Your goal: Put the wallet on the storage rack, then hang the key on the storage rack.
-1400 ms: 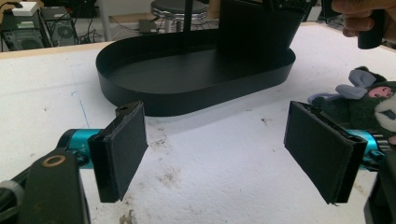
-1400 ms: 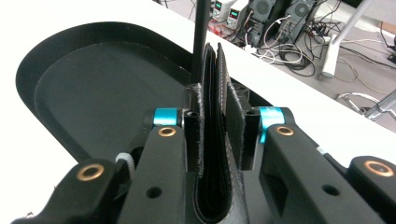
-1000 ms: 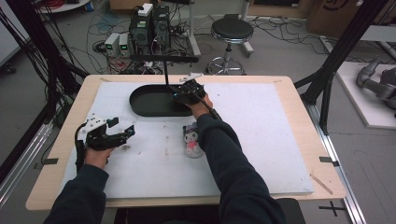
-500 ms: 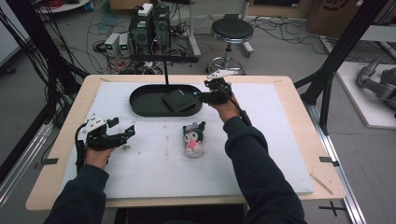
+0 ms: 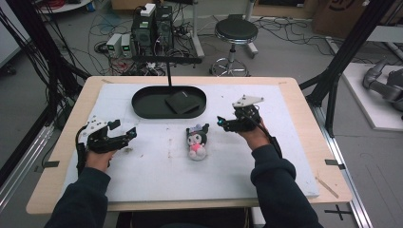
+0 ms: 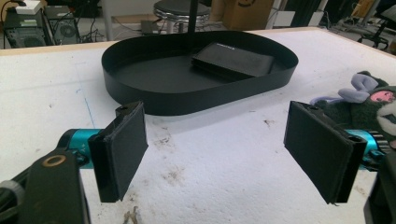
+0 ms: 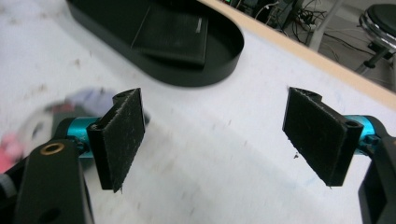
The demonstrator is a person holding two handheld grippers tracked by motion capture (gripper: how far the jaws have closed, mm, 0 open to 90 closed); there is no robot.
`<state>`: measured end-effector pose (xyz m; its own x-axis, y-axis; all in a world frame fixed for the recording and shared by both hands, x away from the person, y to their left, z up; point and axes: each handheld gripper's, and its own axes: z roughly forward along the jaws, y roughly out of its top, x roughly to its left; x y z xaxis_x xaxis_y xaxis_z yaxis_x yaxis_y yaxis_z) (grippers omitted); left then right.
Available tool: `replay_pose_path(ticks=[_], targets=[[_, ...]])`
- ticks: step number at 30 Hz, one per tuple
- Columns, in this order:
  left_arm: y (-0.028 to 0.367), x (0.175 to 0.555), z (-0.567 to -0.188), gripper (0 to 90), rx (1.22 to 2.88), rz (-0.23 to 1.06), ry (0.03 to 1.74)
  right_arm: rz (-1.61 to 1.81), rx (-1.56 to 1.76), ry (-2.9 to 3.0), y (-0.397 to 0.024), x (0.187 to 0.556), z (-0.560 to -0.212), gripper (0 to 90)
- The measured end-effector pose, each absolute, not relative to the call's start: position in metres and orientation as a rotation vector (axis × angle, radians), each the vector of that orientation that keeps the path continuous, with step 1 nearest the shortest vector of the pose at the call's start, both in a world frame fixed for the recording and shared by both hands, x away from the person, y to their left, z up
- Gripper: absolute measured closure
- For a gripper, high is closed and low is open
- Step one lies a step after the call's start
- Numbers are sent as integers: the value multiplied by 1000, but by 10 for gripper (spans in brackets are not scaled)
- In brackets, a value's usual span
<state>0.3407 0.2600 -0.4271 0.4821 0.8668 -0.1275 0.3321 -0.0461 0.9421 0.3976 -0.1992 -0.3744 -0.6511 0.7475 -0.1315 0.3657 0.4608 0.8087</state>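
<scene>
Your grippers flank the plush toy (image 5: 196, 141), jaws empty

Your right gripper (image 5: 221, 123), at its 3 o'clock, has just opened wide; your left gripper (image 5: 133, 133) gapes too. Its view shows the wallet (image 6: 233, 59) in the black tray (image 6: 159, 95).

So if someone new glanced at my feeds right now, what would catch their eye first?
Probably the small plush toy, dark with a pink front, lying alone mid-table on the white mat. Behind it sits a black oval tray holding a flat black wallet-like thing. The left gripper and right gripper flank the toy, both with jaws open and nothing between them; the right one's have just been opening.
</scene>
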Motion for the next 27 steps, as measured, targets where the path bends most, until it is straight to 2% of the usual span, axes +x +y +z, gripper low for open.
replay_pose_path(ticks=[11,21,27], targets=[[261,341,-427,213,1621,611,1063,1058,950,2197,-195,372,-389,214],[261,341,-427,213,1614,610,1063,1038,1047,2220,-163,368,-397,214],[261,339,-426,213,1618,620,1061,1091,997,2277,-131,364,-401,214]])
